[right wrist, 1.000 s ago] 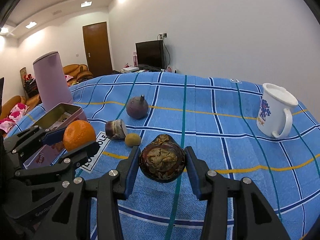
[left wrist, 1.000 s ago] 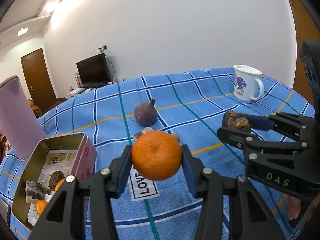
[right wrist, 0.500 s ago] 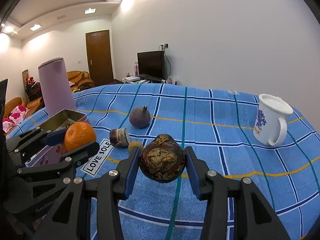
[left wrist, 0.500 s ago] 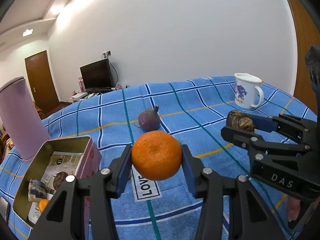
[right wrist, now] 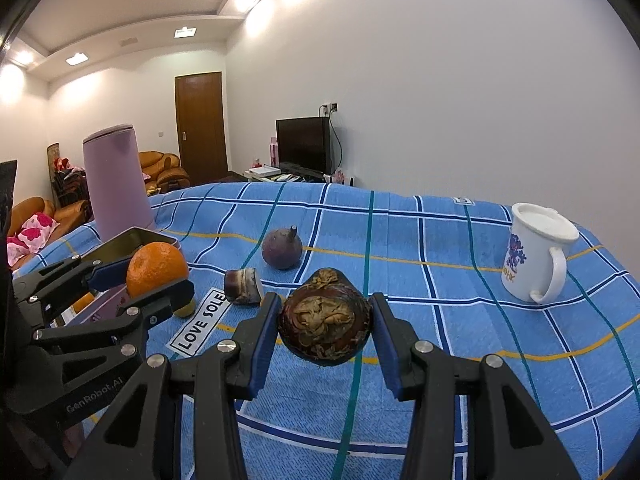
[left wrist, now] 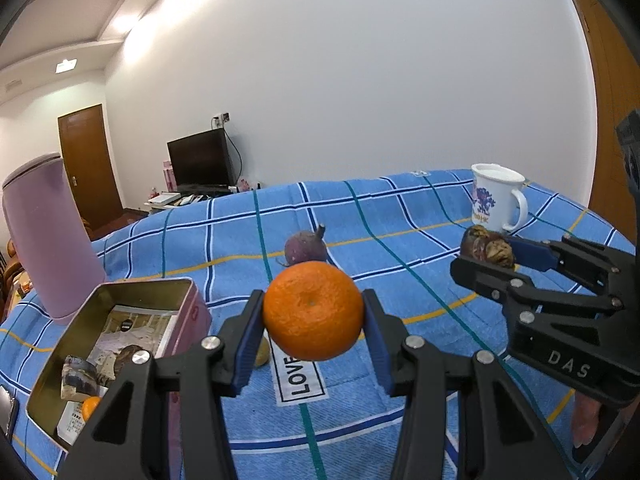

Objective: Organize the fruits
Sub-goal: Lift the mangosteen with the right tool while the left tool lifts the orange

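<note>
We are holding a glossy, dimpled orange [left wrist: 313,311] in our left gripper [left wrist: 313,320], and our right gripper [right wrist: 325,320] is clamping a dark, wrinkled brown fruit [right wrist: 325,318].

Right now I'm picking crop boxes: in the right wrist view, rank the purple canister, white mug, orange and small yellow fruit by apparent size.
1. Purple canister
2. White mug
3. Orange, nearer the camera, so unsure against the mug
4. Small yellow fruit, mostly hidden behind the left tool

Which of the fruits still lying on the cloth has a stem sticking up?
The round purple fruit farthest back on the blue cloth; a short stem juts from its top. The cut brown piece and the small yellowish fruit show none.
</note>
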`<state>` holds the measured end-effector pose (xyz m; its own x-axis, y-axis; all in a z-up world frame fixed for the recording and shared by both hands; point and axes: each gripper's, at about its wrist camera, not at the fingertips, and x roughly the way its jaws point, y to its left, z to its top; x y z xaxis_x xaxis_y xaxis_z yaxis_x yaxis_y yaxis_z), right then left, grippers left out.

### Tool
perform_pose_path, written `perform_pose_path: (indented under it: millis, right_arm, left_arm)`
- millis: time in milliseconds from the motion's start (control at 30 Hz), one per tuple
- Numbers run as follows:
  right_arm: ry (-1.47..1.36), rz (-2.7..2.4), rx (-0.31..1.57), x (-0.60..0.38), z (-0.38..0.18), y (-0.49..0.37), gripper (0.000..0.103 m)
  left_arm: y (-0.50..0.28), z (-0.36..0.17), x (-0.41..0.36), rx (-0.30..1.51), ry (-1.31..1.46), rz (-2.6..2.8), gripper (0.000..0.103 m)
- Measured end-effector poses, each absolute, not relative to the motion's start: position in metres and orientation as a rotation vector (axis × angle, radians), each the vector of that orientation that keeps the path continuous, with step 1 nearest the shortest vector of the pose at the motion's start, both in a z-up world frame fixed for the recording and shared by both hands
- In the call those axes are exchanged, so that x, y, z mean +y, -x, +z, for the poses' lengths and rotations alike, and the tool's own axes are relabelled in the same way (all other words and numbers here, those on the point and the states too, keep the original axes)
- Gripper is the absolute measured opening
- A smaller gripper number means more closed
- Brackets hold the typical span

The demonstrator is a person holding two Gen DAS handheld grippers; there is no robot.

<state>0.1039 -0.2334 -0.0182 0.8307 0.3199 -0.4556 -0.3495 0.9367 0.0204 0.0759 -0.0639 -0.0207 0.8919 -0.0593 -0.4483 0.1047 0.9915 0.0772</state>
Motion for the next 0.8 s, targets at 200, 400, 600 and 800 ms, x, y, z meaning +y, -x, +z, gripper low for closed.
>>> perform_pose_path:
  millis: [200,400,600,800]
  right_arm:
    - [0.062,0.355,0.444,-0.235,-0.016,-0.099,0.047]
    - [0.066,0.353,0.412,-0.235,-0.013,-0.093,0.047]
    - [0.066,0.348,0.385,-0.237,-0.012,-0.089,0.047]
    - [0.069,0.345,0.358,-0.238,-0.01,-0.085,0.047]
  left_arm:
    - [-0.072,-0.019,-0.063,0.445,-0.098,-0.082,0.049]
    - [-0.069,-0.018,-0.064,0.433,-0.097,-0.083,0.049]
    - [-0.065,-0.017,-0.063,0.417,-0.092,-0.077,0.049]
    - [-0.062,-0.016,-0.06,0.4,-0.077,-0.068,0.049]
